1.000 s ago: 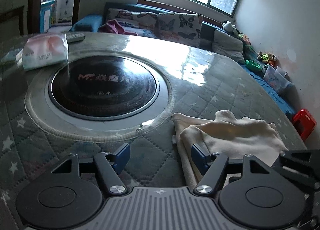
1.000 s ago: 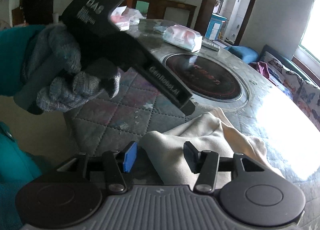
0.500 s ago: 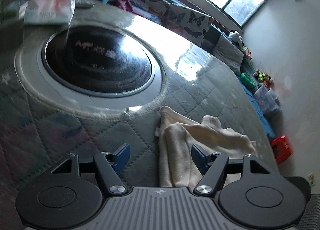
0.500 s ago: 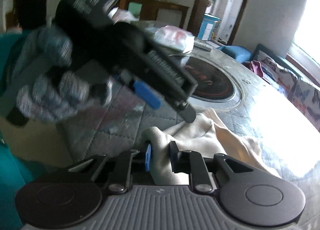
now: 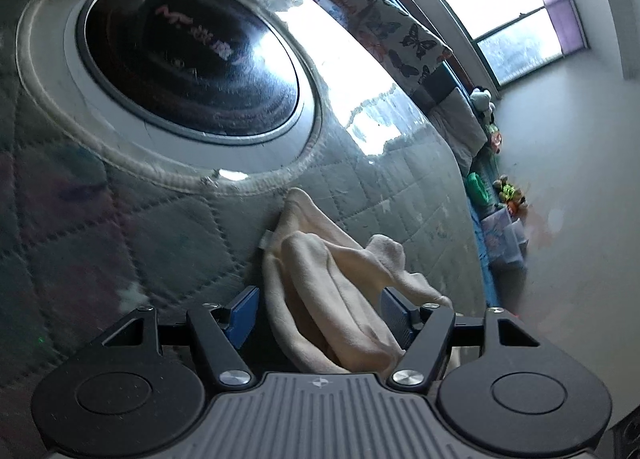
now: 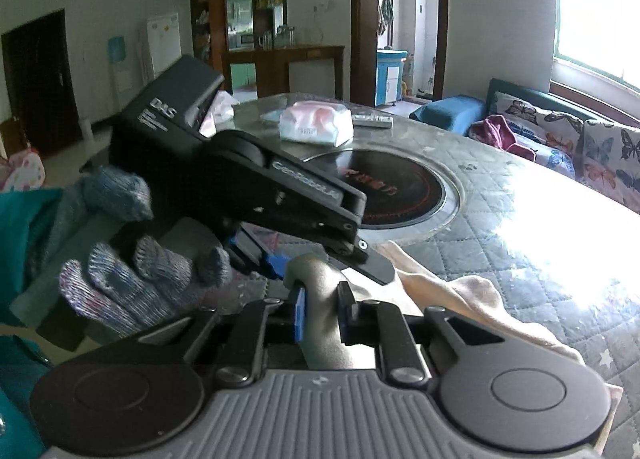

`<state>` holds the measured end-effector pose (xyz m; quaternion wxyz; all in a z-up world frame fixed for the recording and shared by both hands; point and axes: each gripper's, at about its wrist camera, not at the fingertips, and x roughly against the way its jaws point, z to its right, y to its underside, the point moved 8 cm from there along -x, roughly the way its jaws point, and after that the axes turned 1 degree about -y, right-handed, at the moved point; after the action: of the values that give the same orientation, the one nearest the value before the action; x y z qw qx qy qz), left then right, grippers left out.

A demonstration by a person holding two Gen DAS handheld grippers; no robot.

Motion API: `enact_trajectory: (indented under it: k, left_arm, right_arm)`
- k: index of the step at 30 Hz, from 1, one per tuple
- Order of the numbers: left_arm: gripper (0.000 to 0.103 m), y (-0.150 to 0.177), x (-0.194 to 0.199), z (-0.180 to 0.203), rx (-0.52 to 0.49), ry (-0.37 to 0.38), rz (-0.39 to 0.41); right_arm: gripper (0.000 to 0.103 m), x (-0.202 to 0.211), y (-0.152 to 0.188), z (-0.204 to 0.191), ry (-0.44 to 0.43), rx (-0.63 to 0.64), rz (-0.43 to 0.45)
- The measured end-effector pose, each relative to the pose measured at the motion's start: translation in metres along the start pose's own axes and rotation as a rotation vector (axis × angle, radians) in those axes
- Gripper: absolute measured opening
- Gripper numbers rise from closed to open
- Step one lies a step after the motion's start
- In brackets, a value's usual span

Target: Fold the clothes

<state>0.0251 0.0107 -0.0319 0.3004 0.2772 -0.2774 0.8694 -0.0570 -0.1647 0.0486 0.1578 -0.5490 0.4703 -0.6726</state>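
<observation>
In your left wrist view, your left gripper [image 5: 320,313] stands wide open, its blue-padded fingers [image 5: 242,313] straddling the cream garment [image 5: 332,291], which runs up between them without either pad pressing it. The soft, fleecy cloth lies bunched in long rolled folds on the quilted grey table cover [image 5: 168,243] just ahead of the tool, a small tag showing at its left edge. Beyond it, ahead and to the left, sits a round glossy black cooktop [image 5: 188,63] ringed in pale stitched trim. Only this view shows the toys along the far wall. In your right wrist view, your right gripper [image 6: 322,317] is clamped on a raised fold of the same garment [image 6: 460,295], the cloth pinched between blue pad and black pad. Only here do you see your gloved left hand [image 6: 132,279] on the left tool's black body [image 6: 248,187], just ahead to the left, and a pink-and-white tissue pack [image 6: 316,125] beyond the cooktop [image 6: 400,187].
</observation>
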Motion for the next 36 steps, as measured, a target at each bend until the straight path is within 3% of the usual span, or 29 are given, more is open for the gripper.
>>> enact_trajectory:
  k: [2,7,10,18,25,29,36]
  left_arm:
    - [0.065,0.0,-0.002,-0.001,0.042,0.012,0.002]
    - [0.031,0.004,-0.012,-0.009,0.126,0.038,-0.022]
    - [0.02,0.003,-0.013,-0.012,0.13,0.036,-0.021]
    - [0.017,-0.004,-0.013,-0.011,0.08,0.013,-0.004]
    - [0.017,-0.005,-0.012,-0.012,0.043,-0.002,0.003]
    - [0.017,-0.004,-0.013,-0.011,0.026,-0.006,0.007]
    - [0.017,-0.006,-0.016,-0.009,0.013,-0.012,0.01]
  right_arm:
    - [0.014,0.002,0.001,0.001,-0.009,-0.009,0.008]
    - [0.014,0.004,0.006,0.0,-0.033,-0.026,0.016]
    - [0.015,0.002,0.009,0.001,-0.035,-0.029,0.014]
    - [0.025,0.022,0.019,0.029,0.019,-0.129,0.039]
    - [0.028,0.06,0.055,0.112,0.292,-0.302,0.036]
    - [0.04,0.07,0.082,0.153,0.394,-0.402,0.021]
    - [0.05,0.069,0.114,0.187,0.374,-0.601,0.041]
